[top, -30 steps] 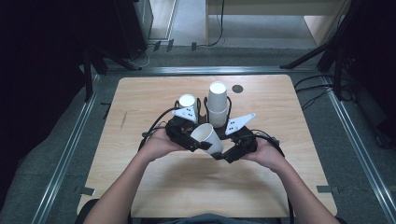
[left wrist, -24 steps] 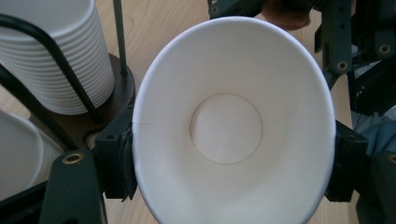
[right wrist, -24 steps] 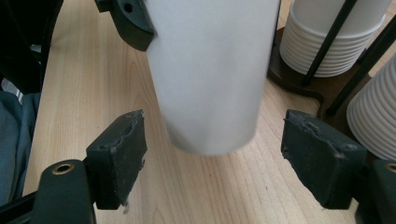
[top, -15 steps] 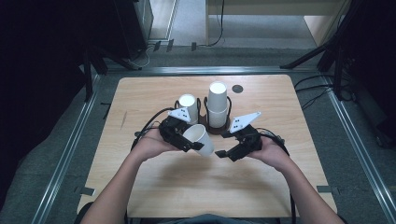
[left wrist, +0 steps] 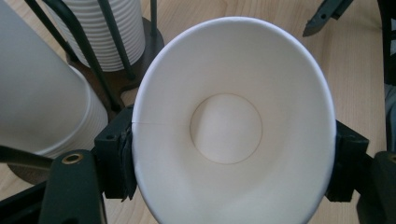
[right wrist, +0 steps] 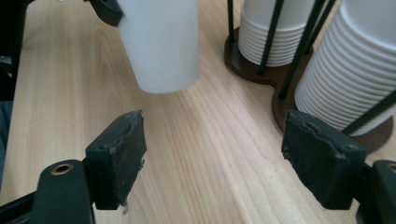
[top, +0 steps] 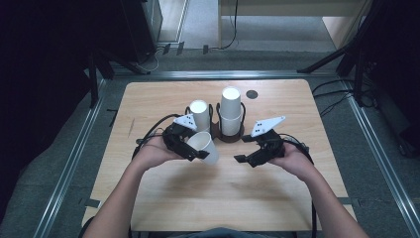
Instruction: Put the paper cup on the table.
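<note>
Two forearms reach forward: left hand-held gripper (top: 194, 148) clamps a seemingly tilted paper cup (top: 204, 147), right hand-held gripper (top: 246, 159) gapes empty.

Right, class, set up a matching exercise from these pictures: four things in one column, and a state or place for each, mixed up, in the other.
Things:
1. left gripper
2. right gripper
3. taller cup stack
4. loose paper cup

States or places:
A. standing in the wire holder, at the right
B. open, holding nothing
C. tilted above the table, clamped at its rim
D. shut on a cup

Pairs: 1-D, 2-B, 3-A, 4-C
</note>
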`<state>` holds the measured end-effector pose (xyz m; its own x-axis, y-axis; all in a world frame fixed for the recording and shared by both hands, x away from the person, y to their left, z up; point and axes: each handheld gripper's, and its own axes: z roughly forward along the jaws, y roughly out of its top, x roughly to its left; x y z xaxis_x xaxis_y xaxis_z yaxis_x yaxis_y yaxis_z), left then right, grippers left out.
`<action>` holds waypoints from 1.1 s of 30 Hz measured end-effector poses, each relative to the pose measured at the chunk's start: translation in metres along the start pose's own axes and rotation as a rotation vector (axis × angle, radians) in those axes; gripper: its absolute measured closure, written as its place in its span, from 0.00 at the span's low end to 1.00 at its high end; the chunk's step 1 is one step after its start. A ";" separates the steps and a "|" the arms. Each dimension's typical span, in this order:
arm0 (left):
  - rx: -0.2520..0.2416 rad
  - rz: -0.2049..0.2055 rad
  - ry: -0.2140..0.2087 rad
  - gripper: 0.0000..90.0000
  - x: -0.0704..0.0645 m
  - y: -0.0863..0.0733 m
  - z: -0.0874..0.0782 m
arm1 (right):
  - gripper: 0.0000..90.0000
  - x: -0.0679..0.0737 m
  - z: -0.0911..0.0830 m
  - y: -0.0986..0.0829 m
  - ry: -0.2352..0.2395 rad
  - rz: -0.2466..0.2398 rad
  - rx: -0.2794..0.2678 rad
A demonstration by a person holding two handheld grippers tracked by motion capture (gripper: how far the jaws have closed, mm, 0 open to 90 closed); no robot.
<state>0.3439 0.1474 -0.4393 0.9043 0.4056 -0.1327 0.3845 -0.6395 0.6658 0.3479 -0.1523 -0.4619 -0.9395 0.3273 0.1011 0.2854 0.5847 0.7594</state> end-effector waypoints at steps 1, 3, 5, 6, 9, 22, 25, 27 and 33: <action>0.000 -0.007 0.001 0.27 0.001 -0.001 -0.002 | 0.25 0.000 -0.001 0.000 -0.003 0.001 0.001; -0.003 -0.014 0.008 0.27 0.004 -0.002 -0.004 | 0.25 -0.002 -0.003 -0.001 -0.012 0.003 0.000; -0.003 -0.026 0.009 0.27 0.007 -0.004 -0.007 | 0.25 -0.004 -0.004 -0.002 -0.020 0.007 0.002; -0.003 -0.025 0.016 0.27 0.008 -0.006 -0.008 | 0.25 -0.004 -0.005 -0.003 -0.024 0.013 0.001; -0.002 -0.038 0.023 0.27 0.012 -0.009 -0.012 | 0.25 -0.007 -0.007 -0.004 -0.035 0.018 -0.001; -0.007 -0.086 0.034 0.27 0.025 -0.022 -0.029 | 0.25 -0.013 -0.012 -0.007 -0.068 0.024 -0.012; -0.010 -0.102 0.042 0.27 0.029 -0.026 -0.033 | 0.25 -0.015 -0.015 -0.008 -0.073 0.034 -0.016; -0.015 -0.114 0.046 0.27 0.031 -0.029 -0.036 | 0.25 -0.016 -0.016 -0.009 -0.079 0.038 -0.021; -0.036 -0.140 0.059 0.27 0.038 -0.038 -0.047 | 0.25 -0.019 -0.020 -0.011 -0.086 0.049 -0.024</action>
<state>0.3553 0.2180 -0.4354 0.8294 0.5277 -0.1836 0.4984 -0.5502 0.6700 0.3590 -0.1795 -0.4595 -0.9048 0.4176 0.0837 0.3247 0.5492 0.7700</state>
